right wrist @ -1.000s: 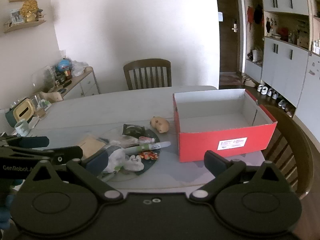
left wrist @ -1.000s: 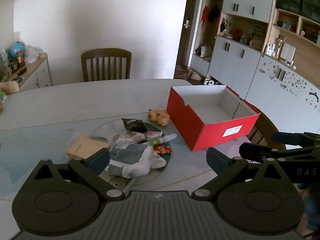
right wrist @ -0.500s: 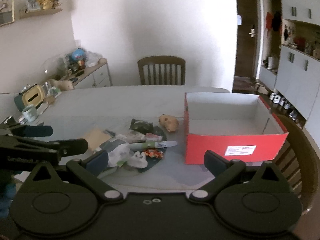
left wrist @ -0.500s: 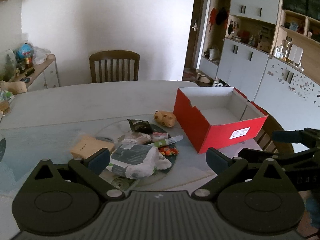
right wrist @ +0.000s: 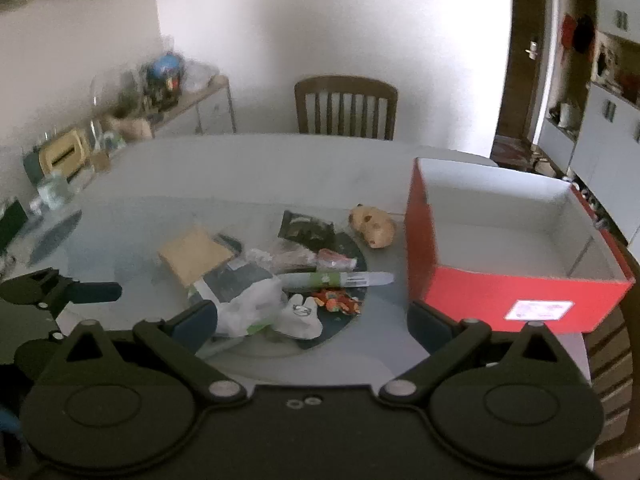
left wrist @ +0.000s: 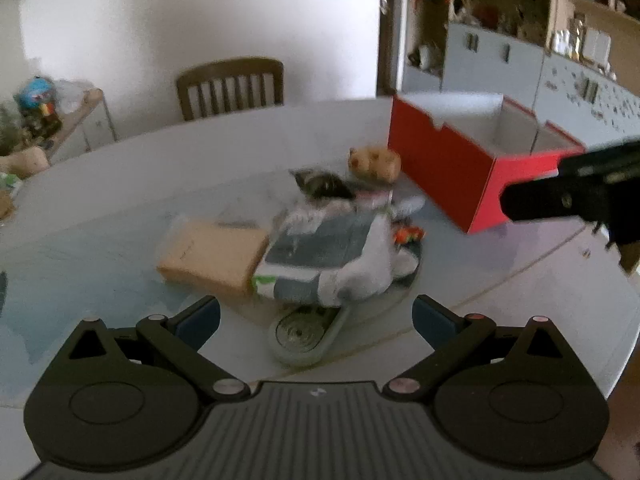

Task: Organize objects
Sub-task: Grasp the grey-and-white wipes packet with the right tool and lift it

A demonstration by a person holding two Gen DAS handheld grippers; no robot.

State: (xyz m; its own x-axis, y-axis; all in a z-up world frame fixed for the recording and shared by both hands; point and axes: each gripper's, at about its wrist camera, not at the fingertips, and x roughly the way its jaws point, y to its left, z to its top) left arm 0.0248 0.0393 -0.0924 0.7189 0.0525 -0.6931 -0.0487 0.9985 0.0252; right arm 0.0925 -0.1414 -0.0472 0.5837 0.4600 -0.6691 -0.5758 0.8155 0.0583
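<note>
Both pairs of tongs hang over the near edge of the pale round bench [right wrist: 248, 168], each with its two blue-padded fingers spread wide apart and nothing between them. Seen from the left wrist camera, the left tongs [left wrist: 316, 316] sit just short of the heap of loose things; the right tongs [right wrist: 312, 320] frame the same heap from the other side in their own view. Each tool also shows in the other's picture as a dark shape at the edge.

At the middle of the heap lies a dark round glass disc [right wrist: 348, 248] with most of the clutter on it. A flat tan cardboard packet [left wrist: 212, 252] rests at the heap's left edge, touching a grey-blue plastic-wrapped pack [left wrist: 316, 248] that is partly covered by a crumpled white plastic bag [right wrist: 248, 304]. Beyond them is a small black foil sachet [right wrist: 306, 228]. A long white tube with a green label [right wrist: 336, 279] lies across the disc, pointing toward the box, and just in front of it sits a small orange and red wrapper [right wrist: 338, 302] (its print is too small to read). A tan hamster-shaped soft toy [right wrist: 374, 226] lies off the disc, just beside the box's left wall.

To the right stands an open red cardboard box with a white inside [right wrist: 508, 284], holding nothing, a white label on its near wall. A brown wooden slat-back chair [right wrist: 346, 106] stands at the far side of the bench. The left view is blurred.
</note>
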